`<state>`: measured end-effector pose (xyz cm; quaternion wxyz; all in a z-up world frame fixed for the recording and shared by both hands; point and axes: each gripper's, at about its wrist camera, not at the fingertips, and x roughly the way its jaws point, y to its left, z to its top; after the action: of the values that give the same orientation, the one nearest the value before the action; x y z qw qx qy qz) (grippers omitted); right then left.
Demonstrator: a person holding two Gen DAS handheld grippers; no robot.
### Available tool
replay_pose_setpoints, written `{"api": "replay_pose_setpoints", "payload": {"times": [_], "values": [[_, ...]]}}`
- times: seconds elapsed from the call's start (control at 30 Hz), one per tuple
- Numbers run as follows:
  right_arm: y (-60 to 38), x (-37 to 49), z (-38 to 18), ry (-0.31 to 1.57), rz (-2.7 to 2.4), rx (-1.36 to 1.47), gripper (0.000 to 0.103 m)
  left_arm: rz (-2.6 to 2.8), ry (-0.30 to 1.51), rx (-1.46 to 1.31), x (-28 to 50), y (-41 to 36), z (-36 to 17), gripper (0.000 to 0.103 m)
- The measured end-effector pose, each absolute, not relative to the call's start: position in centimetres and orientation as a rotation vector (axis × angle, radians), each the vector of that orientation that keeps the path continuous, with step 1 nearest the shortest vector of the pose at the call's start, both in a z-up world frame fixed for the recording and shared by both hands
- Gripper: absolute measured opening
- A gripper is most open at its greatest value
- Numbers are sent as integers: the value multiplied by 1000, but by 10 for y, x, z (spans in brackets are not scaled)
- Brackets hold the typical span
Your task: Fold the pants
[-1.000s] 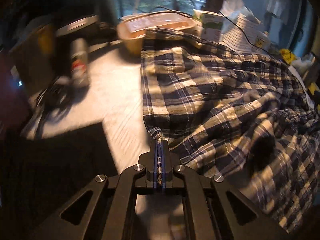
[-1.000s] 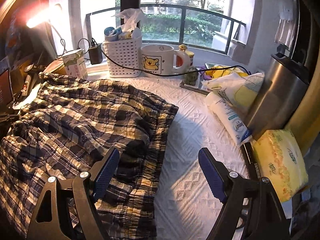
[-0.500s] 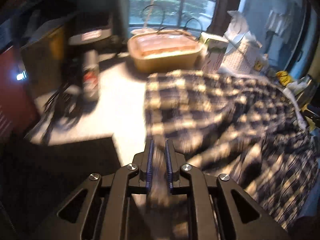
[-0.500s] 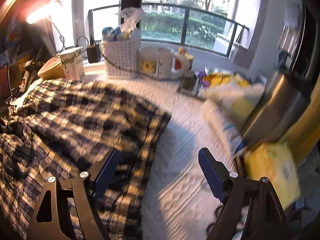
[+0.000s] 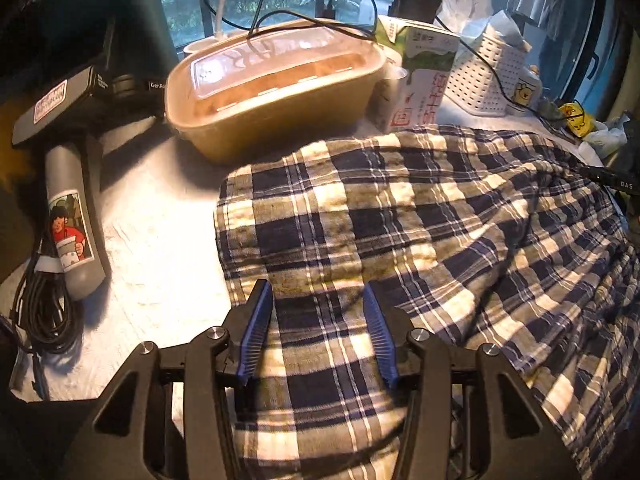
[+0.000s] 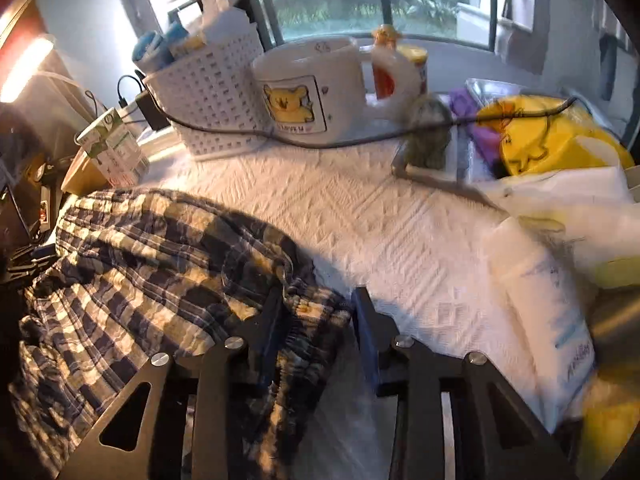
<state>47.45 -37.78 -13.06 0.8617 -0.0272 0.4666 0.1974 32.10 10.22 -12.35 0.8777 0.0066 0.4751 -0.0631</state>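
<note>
While two hand-held grippers straddle cloth (left [image 5: 318, 332] opening, right [image 6: 318, 334] closing): one pants [image 5: 420, 216].

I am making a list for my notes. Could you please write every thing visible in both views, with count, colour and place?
plaid cotton pants: one, navy and cream, spread on the white quilted cloth.
lidded plastic tub: one, tan, behind the pants.
milk carton: one, white and green, beside the tub.
perforated plastic basket: one, white, by the window.
bear-print mug: one, white, right of the basket.
hair dryer: one, grey, left of the pants.
power cable: one, black, across basket and mug.
soft packs: several, yellow and white, at right.
left tongs: black, blue pads, just been opening, over the pants.
right tongs: black, blue pads, just been closing, pants' edge between them.
</note>
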Motion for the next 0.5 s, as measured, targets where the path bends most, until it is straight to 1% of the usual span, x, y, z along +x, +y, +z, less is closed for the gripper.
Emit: {"api": "replay_pose_setpoints", "payload": {"times": [0.07,0.13,0.33,0.5], "values": [[-376,480,-130,989,427,-87,27,-116,993,24,327,102,-124,47],[-375,485,-125,960,364,-168,26,-103,981,30,338,101,-125,47],[-361,505,-126,934,289,-295,26,-36,966,41,365,105,-124,47],[-356,506,-125,915,249,-283,26,0,964,12,369,112,-114,47]]}}
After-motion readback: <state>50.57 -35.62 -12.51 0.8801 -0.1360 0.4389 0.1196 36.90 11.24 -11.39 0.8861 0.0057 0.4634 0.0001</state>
